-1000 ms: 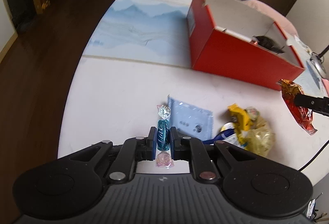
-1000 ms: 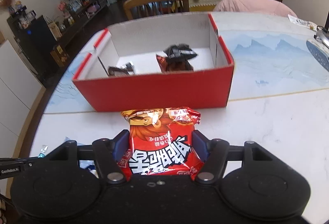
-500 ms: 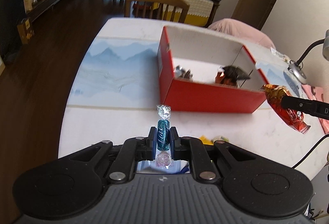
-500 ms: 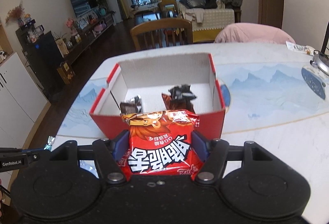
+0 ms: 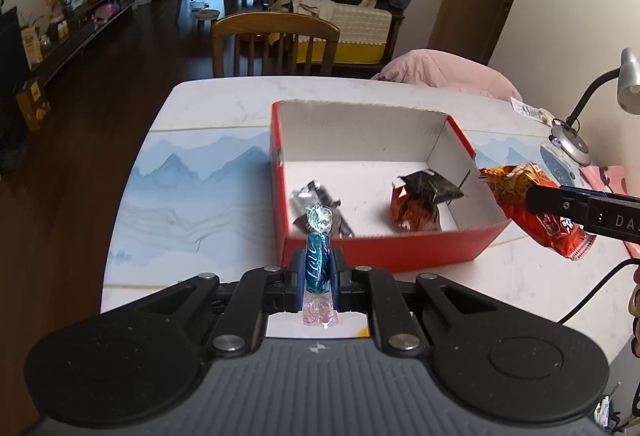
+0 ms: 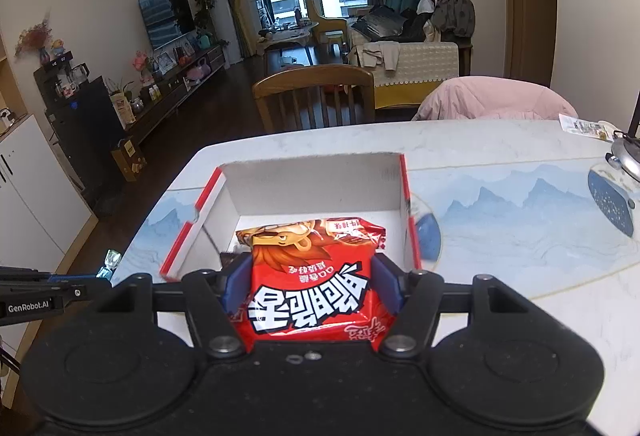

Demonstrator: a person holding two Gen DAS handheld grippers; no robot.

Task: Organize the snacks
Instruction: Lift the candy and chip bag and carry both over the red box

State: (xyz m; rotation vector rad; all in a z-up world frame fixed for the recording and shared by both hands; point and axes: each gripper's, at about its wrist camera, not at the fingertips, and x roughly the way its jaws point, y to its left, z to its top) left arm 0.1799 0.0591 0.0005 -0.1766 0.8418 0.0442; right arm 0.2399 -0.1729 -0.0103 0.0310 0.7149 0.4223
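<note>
Snacks held in both grippers above an open red box [image 5: 384, 252] on a white bench [image 5: 200, 104].

The left gripper [image 5: 318, 272] has its jaws pinched tight on a blue twist-wrapped candy [image 5: 317, 263], upright, near the box's front left corner. The right gripper [image 6: 314, 284] has its jaws clamped partway on a red snack packet [image 6: 316, 276], over the box's right side. Inside the box lie a dark silver wrapper [image 5: 316, 204] at left and a copper-and-black packet [image 5: 420, 202] at right, apart.
</note>
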